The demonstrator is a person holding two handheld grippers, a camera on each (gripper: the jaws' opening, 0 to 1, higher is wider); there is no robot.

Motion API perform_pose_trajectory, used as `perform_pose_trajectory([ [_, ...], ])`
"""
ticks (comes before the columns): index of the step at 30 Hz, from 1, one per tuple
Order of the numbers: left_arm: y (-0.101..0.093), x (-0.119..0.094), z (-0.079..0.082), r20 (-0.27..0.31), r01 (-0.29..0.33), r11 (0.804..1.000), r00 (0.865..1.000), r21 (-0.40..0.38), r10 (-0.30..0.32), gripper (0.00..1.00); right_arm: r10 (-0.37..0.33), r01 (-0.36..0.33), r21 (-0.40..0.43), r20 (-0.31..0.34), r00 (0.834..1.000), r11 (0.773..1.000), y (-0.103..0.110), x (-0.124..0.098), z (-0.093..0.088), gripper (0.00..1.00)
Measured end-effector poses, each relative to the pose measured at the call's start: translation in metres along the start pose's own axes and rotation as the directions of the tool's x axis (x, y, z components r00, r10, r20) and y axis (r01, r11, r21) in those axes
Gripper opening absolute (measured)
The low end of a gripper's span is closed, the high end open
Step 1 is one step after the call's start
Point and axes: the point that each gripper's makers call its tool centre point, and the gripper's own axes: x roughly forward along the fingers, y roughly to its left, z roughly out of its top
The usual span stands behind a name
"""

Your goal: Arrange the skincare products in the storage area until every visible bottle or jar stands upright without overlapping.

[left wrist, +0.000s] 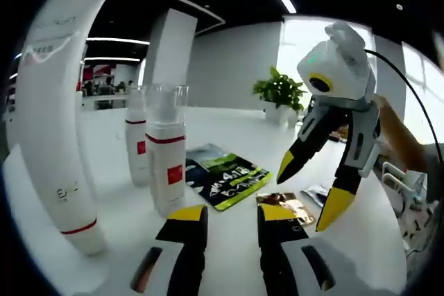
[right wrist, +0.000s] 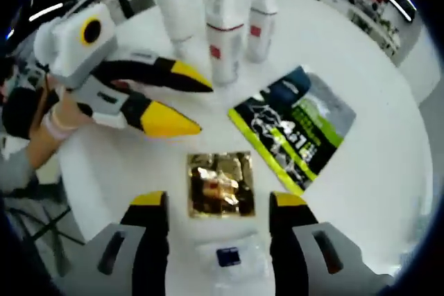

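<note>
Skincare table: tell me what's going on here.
A person holds two grippers over a white table; neither grips anything. The left gripper and right gripper both have open jaws. The right hovers above a gold sachet. A tall tube and two pump bottles already stand upright; a green packet lies flat.

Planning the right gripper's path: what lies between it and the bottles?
In the right gripper view, a gold sachet lies directly ahead of the right gripper, then bare white table up to the bottles.

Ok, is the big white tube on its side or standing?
Standing. The white tube rises on its cap end from the table, beside two upright bottles, in the left gripper view.
</note>
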Motion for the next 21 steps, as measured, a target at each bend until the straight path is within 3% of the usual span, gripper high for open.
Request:
perform_pose_trajectory([
  [5, -0.002, -0.001, 0.002, 0.010, 0.004, 1.000, 1.000, -0.005, -0.004, 0.29, -0.004, 0.005, 0.013, -0.058, 0.998, 1.000, -0.006, 0.009, 0.000, 0.58],
  [7, -0.002, -0.001, 0.004, 0.013, 0.006, 1.000, 1.000, -0.004, -0.006, 0.29, -0.027, 0.027, 0.008, -0.071, 0.997, 1.000, -0.010, 0.008, 0.001, 0.51],
  [11, -0.002, -0.001, 0.005, 0.018, 0.009, 1.000, 1.000, -0.005, -0.009, 0.29, -0.033, 0.037, 0.029, -0.118, 0.992, 0.999, -0.011, 0.008, -0.002, 0.47],
  [14, -0.002, -0.001, 0.005, 0.022, 0.009, 1.000, 1.000, -0.008, -0.009, 0.29, -0.034, 0.041, 0.045, -0.143, 0.989, 0.998, -0.006, 0.007, -0.005, 0.39],
  [18, -0.003, -0.002, 0.005, 0.027, 0.012, 1.000, 1.000, -0.012, -0.012, 0.29, -0.044, 0.051, 0.042, -0.162, 0.986, 0.998, -0.006, 0.008, -0.008, 0.38],
  [21, -0.004, -0.002, 0.005, 0.030, 0.017, 1.000, 0.999, -0.013, -0.016, 0.29, -0.045, 0.051, 0.043, -0.141, 0.989, 0.998, -0.004, 0.006, -0.005, 0.37],
])
